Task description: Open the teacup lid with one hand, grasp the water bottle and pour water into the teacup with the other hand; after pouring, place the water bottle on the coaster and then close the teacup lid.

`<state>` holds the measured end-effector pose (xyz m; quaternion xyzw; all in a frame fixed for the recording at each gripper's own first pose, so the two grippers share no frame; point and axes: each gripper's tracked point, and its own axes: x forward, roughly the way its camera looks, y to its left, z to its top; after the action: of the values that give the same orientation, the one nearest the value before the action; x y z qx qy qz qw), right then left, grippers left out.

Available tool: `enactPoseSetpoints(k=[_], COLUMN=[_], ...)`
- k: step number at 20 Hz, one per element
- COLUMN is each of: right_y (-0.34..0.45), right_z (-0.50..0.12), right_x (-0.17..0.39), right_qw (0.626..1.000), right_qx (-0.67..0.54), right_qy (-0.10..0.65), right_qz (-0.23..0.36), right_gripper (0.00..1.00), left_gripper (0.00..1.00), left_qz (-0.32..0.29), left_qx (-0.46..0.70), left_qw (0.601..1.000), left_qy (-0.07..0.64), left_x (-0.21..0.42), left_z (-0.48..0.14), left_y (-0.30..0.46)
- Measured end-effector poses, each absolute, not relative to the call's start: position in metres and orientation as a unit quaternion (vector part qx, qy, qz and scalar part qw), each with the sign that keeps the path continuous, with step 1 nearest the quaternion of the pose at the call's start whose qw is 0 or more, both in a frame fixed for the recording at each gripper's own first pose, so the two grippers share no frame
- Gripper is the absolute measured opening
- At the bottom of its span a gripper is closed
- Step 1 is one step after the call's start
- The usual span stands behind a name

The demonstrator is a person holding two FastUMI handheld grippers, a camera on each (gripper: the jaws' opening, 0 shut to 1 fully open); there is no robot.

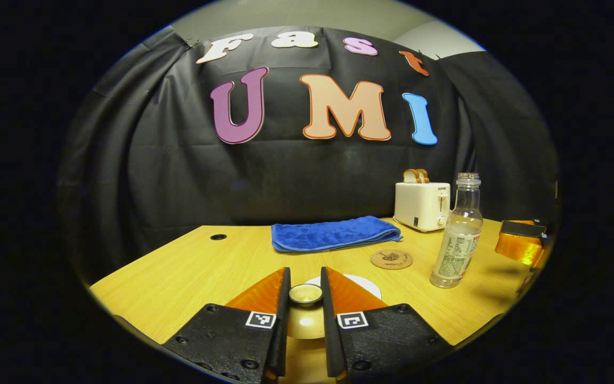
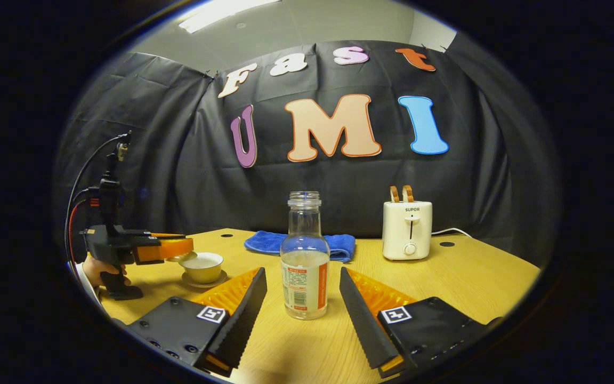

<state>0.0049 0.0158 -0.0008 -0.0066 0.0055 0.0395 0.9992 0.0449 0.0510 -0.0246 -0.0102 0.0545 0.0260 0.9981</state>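
Clear plastic water bottle stands uncapped between the right gripper's spread jaws, touching neither. The left gripper's jaws pinch the teacup lid's knob, held above the teacup.

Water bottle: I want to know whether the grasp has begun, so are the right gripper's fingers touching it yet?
Apart. In the right gripper view the water bottle stands between the right gripper's open fingers, with bare table visible on both sides.
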Motion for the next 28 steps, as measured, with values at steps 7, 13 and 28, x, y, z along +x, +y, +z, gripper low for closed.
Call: enactPoseSetpoints(k=[7, 13, 28], right_y=[0.013, 0.019, 0.024], right_z=[-0.002, -0.016, -0.035], right_x=[0.031, 0.056, 0.089], right_qw=[0.999, 0.998, 0.993], right_qx=[-0.007, -0.007, -0.040], right_qy=[0.008, 0.047, 0.105], right_qz=[0.035, 0.046, 0.026], right_gripper=[0.99, 0.97, 0.81], left_gripper=[0.27, 0.27, 0.27], left_qz=[0.050, 0.064, 0.069], left_qx=[-0.018, -0.017, -0.017], left_qw=[0.998, 0.998, 0.997], left_qy=[0.024, 0.024, 0.023], left_x=[0.019, 0.010, 0.006], left_z=[-0.018, -0.018, -0.020], left_y=[0.082, 0.101, 0.114])
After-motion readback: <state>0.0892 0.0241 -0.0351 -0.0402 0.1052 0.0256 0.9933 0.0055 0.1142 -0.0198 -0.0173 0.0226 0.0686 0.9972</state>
